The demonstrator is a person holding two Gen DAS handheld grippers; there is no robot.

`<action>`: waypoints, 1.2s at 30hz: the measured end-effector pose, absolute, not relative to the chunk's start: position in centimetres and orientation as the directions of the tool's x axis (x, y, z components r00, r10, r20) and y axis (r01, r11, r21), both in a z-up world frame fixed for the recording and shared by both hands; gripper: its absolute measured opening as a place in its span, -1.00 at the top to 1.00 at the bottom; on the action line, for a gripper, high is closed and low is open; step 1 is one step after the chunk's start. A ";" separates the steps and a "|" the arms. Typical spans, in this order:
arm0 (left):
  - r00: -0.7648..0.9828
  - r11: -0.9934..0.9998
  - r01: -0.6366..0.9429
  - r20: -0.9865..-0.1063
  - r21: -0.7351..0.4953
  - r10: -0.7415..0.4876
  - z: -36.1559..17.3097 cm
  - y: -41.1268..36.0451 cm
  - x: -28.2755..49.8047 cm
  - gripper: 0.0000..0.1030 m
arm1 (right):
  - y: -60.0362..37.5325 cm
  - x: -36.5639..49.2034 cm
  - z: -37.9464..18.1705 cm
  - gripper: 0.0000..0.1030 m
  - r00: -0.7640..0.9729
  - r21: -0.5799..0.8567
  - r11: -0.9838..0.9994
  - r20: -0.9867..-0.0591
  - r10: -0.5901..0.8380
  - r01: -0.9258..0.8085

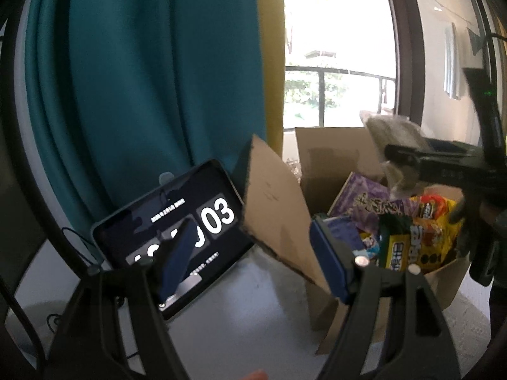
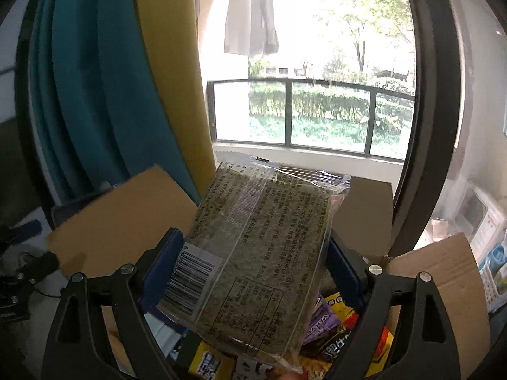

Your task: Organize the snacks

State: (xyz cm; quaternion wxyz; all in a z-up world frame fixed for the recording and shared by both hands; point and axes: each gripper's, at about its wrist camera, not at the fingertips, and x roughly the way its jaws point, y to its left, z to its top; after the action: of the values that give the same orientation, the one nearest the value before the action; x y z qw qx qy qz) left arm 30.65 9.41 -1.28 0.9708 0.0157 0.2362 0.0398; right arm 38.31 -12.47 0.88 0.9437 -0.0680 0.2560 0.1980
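My right gripper (image 2: 253,262) is shut on a clear-wrapped pack of greenish-brown snack (image 2: 253,247) with printed text and a barcode, held above the open cardboard box (image 2: 117,221). In the left wrist view the same pack (image 1: 396,145) and right gripper (image 1: 408,155) hang over the box (image 1: 329,161), which holds purple (image 1: 370,199), yellow (image 1: 424,237) and blue (image 1: 345,231) snack bags. My left gripper (image 1: 253,253) is open and empty, its blue-padded fingers (image 1: 326,259) straddling the box's near left flap (image 1: 275,209).
A tablet showing a clock (image 1: 177,228) leans against the teal curtain (image 1: 142,79) left of the box, with cables on the white table (image 1: 240,316). A window with a railing (image 2: 304,114) lies behind. A plastic bin (image 2: 484,221) sits at far right.
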 end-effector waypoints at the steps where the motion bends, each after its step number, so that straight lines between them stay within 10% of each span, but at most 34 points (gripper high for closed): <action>1: 0.885 0.996 -0.069 -0.459 0.047 0.083 -1.3 9.4 30.7 -0.44 | -12.4 38.4 0.7 -0.75 0.791 -0.026 0.914 -0.513 0.335 -0.404; 20: 0.903 1.000 -0.017 -0.430 -0.016 0.008 -0.7 6.8 25.4 -0.46 | -15.9 30.7 0.7 -0.77 0.799 -0.028 0.939 -0.535 0.276 -0.343; 24: 0.906 0.999 0.001 -0.423 -0.032 -0.014 -0.7 6.1 23.8 -0.81 | -16.5 28.5 0.9 -0.77 0.799 -0.036 0.940 -0.538 0.268 -0.339; 36: 0.909 0.996 0.055 -0.409 -0.075 -0.081 -0.9 4.0 19.0 -0.88 | -18.5 21.7 1.4 -0.77 0.818 -0.042 0.953 -0.526 0.234 -0.300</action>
State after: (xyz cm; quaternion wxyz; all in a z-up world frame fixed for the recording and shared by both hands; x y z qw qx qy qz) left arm 19.01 4.03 -0.88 0.9765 -0.0307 0.2104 -0.0347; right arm 21.75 -18.51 1.39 0.9514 -0.0613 0.2672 0.1402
